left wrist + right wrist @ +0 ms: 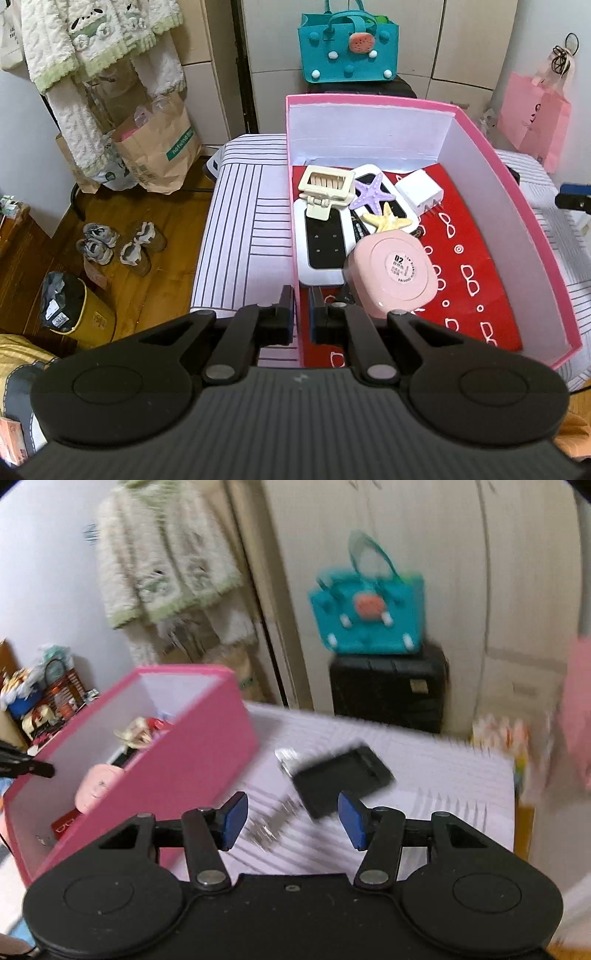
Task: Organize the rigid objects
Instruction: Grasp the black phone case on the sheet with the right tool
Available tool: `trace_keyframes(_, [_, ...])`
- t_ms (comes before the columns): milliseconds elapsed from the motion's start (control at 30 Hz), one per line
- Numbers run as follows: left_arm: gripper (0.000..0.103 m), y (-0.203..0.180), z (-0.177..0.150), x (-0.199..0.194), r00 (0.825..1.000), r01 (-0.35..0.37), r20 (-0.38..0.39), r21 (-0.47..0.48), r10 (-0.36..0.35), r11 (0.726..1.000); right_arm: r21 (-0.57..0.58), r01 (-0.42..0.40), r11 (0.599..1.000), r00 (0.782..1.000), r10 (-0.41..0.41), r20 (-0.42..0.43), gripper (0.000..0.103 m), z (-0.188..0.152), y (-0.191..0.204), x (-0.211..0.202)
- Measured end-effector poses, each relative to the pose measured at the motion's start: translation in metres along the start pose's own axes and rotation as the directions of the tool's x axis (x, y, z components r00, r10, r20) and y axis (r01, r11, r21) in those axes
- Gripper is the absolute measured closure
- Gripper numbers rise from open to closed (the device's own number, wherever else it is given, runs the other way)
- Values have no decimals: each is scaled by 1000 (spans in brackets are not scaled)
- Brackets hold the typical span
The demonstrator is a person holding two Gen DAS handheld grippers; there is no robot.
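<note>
Right gripper [292,821], jaws apart and empty, hovers near a black device [341,781] lying flat beside the pink box [207,753]. It looks stiff, light and slick, best pinched across its narrow sides. Left gripper [298,314] clamps the box's wall.
</note>
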State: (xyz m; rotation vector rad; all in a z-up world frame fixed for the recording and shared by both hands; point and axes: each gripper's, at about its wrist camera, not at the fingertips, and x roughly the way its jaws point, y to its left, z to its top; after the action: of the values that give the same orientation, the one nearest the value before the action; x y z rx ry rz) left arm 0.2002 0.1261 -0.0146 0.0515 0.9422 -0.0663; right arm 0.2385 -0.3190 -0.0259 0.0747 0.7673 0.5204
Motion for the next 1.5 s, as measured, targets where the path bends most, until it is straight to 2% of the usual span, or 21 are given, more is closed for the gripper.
trace_keyframes(100, [96, 1, 0, 2, 1000, 4, -17, -16, -4, 1000, 35, -8, 999, 999, 9, -39, 43, -9, -15, 16])
trace_keyframes(233, [96, -2, 1, 3, 1000, -12, -16, -15, 12, 1000, 96, 30, 995, 998, -25, -51, 40, -16, -29, 35])
trace_keyframes(367, [96, -2, 2, 4, 1000, -17, -17, -28, 17, 999, 185, -28, 982, 998, 38, -50, 33, -11, -35, 51])
trace_keyframes(467, [96, -2, 2, 4, 1000, -17, -15, -28, 16, 999, 222, -29, 975, 997, 44, -64, 23, 0, -30, 69])
trace_keyframes(567, [96, 0, 3, 3, 1000, -7, -11, -34, 6, 999, 257, 21, 966, 995, 5, -99, 21, 9, -26, 87])
trace_keyframes(700, [96, 0, 4, 1, 1000, 1, -5, -29, -1, 1000, 288, 74, 955, 991, -38, -130, 11, 21, -22, 105])
trace_keyframes(800, [96, 0, 4, 0, 1000, 5, 7, -19, -5, 1000, 271, 117, 955, 988, -83, -134, 7, 28, -14, 117])
trace_keyframes(933, [96, 3, 2, 1, 1000, 27, 12, -18, -27, 999, 203, 209, 957, 975, -188, -118, 5, 30, 1, 129])
trace_keyframes(1033, [96, 7, 2, 0, 999, 48, 8, -10, -48, 999, 161, 269, 950, 962, -256, -93, 5, 28, 10, 134])
trace_keyframes(1133, [96, 7, 1, -2, 999, 52, 10, 19, -52, 998, 164, 307, 937, 952, -301, -61, 21, 25, 10, 128])
trace_keyframes(1200, [96, 6, 1, -2, 999, 52, 13, 36, -52, 998, 157, 290, 944, 957, -280, -79, 33, 24, 11, 119])
trace_keyframes(1300, [96, 3, 1, -2, 999, 43, 16, 63, -44, 997, 90, 263, 961, 962, -255, -97, 34, 17, 19, 101])
trace_keyframes(1500, [96, 8, 2, -2, 997, 72, 10, 54, -73, 996, 21, 256, 966, 956, -250, -151, 34, 4, 19, 88])
